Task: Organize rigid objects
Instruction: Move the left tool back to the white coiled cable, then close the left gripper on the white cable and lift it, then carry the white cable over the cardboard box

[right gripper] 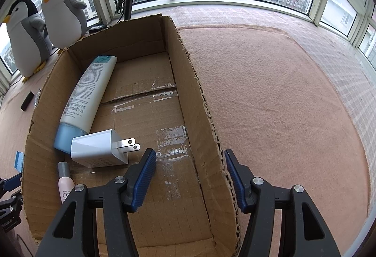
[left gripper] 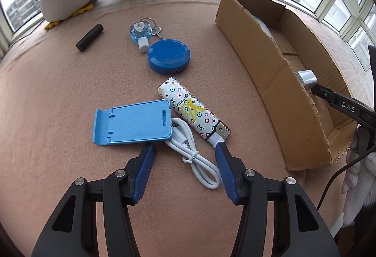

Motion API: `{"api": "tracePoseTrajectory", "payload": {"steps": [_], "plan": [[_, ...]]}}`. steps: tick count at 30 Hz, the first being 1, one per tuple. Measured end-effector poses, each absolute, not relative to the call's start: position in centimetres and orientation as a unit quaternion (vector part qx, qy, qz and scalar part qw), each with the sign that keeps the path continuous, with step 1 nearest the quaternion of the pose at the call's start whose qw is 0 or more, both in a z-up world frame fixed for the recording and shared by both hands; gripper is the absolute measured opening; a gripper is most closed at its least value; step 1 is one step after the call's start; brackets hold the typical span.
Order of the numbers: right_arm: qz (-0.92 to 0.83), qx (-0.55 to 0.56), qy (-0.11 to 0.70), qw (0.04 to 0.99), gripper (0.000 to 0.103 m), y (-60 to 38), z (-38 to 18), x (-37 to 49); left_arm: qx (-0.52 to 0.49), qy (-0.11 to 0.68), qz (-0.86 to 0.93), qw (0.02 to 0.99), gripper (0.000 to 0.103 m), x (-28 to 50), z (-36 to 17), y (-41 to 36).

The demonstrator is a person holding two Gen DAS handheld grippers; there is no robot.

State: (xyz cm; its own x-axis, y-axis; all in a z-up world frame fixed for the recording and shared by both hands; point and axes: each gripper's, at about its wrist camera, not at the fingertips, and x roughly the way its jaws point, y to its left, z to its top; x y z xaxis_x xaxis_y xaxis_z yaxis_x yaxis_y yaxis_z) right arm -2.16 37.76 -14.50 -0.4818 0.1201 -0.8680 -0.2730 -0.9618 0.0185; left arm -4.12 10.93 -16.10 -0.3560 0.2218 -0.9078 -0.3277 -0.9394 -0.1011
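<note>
**Charger Lies in the Box, Both Grippers Wide**

The white charger (right gripper: 99, 148) lies in the cardboard box (right gripper: 199, 102), against a lotion tube (right gripper: 87, 95). The right gripper (right gripper: 189, 158) gapes, empty, straddling the box's right wall. The left gripper (left gripper: 184, 147) spreads wide over a white cable (left gripper: 192, 151), near a blue stand (left gripper: 134, 125) and patterned power bank (left gripper: 192, 111).

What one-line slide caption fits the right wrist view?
Open right gripper straddles the cardboard box wall; inside lie a white charger and a lotion tube.

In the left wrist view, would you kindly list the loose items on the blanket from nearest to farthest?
White cable → blue phone stand → patterned power bank → round blue case → black cylinder.
</note>
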Motion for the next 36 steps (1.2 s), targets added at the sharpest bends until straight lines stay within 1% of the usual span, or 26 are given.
{"api": "tracePoseTrajectory", "payload": {"steps": [2, 4, 6, 9, 10, 12, 19, 22, 25, 36], "plan": [[0.857, -0.496, 0.077, 0.114, 0.055, 37.8, -14.5, -2.1, -0.54, 0.059, 0.823, 0.167, 0.044, -4.0, -16.1, 10.7], [0.857, -0.496, 0.076, 0.114, 0.055, 37.8, -14.5, -2.1, -0.539, 0.065, 0.823, 0.166, 0.032, -4.0, -16.1, 10.3], [0.857, -0.496, 0.076, 0.114, 0.055, 37.8, -14.5, -2.1, -0.539, 0.064, 0.823, 0.169, 0.027, -4.1, -16.1, 9.5], [0.857, -0.496, 0.076, 0.114, 0.055, 37.8, -14.5, -2.1, -0.537, 0.065, 0.823, 0.176, 0.026, -4.1, -16.0, 8.4], [0.857, -0.496, 0.076, 0.114, 0.055, 37.8, -14.5, -2.1, -0.536, 0.068, 0.823, 0.178, 0.021, -4.1, -16.0, 8.2], [0.857, -0.496, 0.076, 0.114, 0.055, 37.8, -14.5, -2.1, -0.533, 0.069, 0.823, 0.183, 0.017, -4.0, -16.1, 7.8], [0.857, -0.496, 0.075, 0.115, 0.055, 37.8, -14.5, -2.1, -0.542, 0.024, 0.815, 0.203, 0.015, -4.0, -16.0, 7.0], [0.857, -0.496, 0.075, 0.115, 0.055, 37.8, -14.6, -2.1, -0.551, -0.021, 0.804, 0.223, 0.015, -3.9, -15.9, 6.3], [0.857, -0.496, 0.073, 0.115, 0.055, 37.8, -14.6, -2.1, -0.552, -0.048, 0.797, 0.238, 0.015, -3.6, -15.7, 6.4], [0.858, -0.495, 0.073, 0.115, 0.055, 37.9, -14.6, -2.0, -0.524, -0.04, 0.81, 0.261, 0.015, -4.1, -13.1, 8.6]]}}
